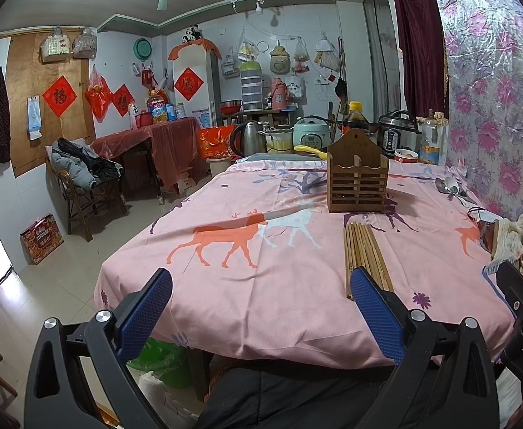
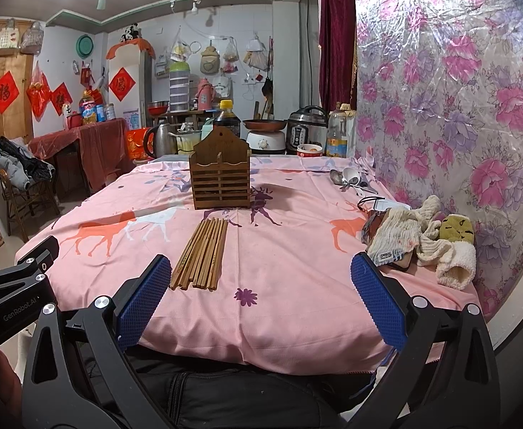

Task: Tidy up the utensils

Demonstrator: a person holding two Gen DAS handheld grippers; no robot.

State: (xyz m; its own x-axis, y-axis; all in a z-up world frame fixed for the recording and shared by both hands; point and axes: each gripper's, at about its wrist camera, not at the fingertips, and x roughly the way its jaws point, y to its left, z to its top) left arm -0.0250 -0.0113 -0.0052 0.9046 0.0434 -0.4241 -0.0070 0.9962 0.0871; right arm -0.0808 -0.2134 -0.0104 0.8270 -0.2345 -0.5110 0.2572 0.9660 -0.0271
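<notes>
Nothing is sorted yet: the chopsticks lie bundled near the table's front edge, spoons by its right edge, the wooden holder mid-table looks empty. Both the left hand-held gripper and right hand-held gripper hover spread apart, holding nothing.

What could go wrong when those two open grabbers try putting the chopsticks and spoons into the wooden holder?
Judging by the layout, two things:

1. The chopsticks lie packed side by side on the soft tablecloth. Either hand-held gripper, left or right, might pinch several at once or snag the cloth.

2. The wooden holder stands free and looks light; a push while inserting could tip or slide it.

The spoons overlap by the wall, so picking just one may be awkward.
</notes>
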